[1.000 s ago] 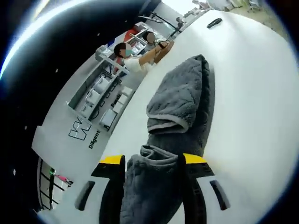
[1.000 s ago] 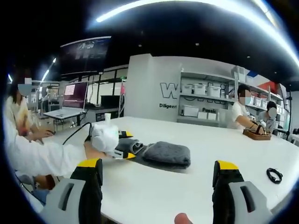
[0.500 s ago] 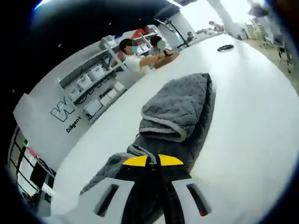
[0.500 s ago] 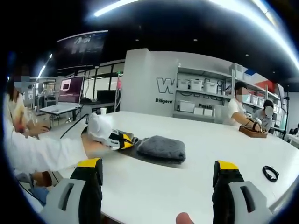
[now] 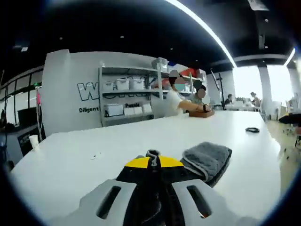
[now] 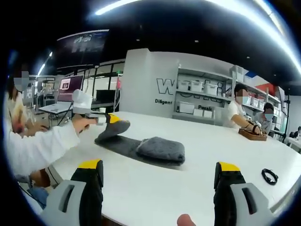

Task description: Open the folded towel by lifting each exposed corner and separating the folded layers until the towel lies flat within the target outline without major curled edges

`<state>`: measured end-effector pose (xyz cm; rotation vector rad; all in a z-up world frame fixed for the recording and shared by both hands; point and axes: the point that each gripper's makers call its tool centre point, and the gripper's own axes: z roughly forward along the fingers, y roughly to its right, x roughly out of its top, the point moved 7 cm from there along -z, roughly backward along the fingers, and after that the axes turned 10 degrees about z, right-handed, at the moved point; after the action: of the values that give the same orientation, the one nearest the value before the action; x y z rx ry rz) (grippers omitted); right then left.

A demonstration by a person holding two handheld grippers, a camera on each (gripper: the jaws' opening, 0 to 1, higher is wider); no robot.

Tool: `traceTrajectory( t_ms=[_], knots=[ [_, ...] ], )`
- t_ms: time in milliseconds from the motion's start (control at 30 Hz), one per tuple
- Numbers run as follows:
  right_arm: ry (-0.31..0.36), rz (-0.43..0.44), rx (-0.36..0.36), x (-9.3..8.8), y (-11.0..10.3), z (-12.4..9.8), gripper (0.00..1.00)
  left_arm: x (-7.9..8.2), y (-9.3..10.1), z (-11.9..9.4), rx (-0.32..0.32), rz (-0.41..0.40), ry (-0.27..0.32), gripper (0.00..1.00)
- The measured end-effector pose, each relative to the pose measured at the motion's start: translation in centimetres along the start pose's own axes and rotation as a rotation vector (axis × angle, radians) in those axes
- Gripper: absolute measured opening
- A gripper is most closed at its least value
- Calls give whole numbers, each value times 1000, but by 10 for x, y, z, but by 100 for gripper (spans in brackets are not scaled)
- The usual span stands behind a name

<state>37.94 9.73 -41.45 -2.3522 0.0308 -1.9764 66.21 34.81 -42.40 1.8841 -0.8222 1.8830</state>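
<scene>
At frame centre: your grey towel (image 6: 150, 147) lies on the white counter (image 6: 197, 174), one end raised.
Left tongs (image 5: 154, 163): pressed together, pinching the towel's corner.
Right tongs (image 6: 159, 175): spread wide at the lower frame edge, holding nothing.

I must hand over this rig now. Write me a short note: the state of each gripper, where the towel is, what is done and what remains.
Left gripper: jaws shut on one end of the grey plush towel, held raised above the white table.
Right gripper: jaws open and holding nothing, hovering over the near table edge, short of the towel.
Towel: a single layer stretches from the lifted end down to a folded bundle that lies on the table.
Done: the first layer is peeled open.
Left: the bundle is not yet unfolded; probably take its free corner with the right gripper and spread the towel flat. I cannot make out a target outline.
</scene>
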Motion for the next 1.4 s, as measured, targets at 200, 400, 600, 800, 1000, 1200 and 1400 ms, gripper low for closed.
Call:
traceTrajectory(
  t_ms=[200, 400, 600, 800, 1000, 1200, 1400],
  knots=[
    [-2, -5, 7, 0, -3, 0, 99, -8, -49, -28, 185, -35, 64, 4],
    [-6, -7, 5, -1, -3, 1, 99, -23, -82, -54, 294, -53, 50, 4],
    [-4, -7, 0, 0, -1, 0, 99, -38, -107, -74, 377, -16, -1, 4],
    [-6, -7, -4, -1, 0, 0, 99, -55, -125, -95, 454, 103, -109, 4],
    [-14, -6, -10, -2, 2, 1, 99, -75, -143, -108, 496, 181, -248, 5],
    [-12, -5, -15, -2, 2, 0, 99, -105, -160, -109, 486, 118, -341, 5],
    [-13, -5, -22, -2, 3, 1, 99, -123, -164, -110, 468, 60, -385, 7]
  ],
)
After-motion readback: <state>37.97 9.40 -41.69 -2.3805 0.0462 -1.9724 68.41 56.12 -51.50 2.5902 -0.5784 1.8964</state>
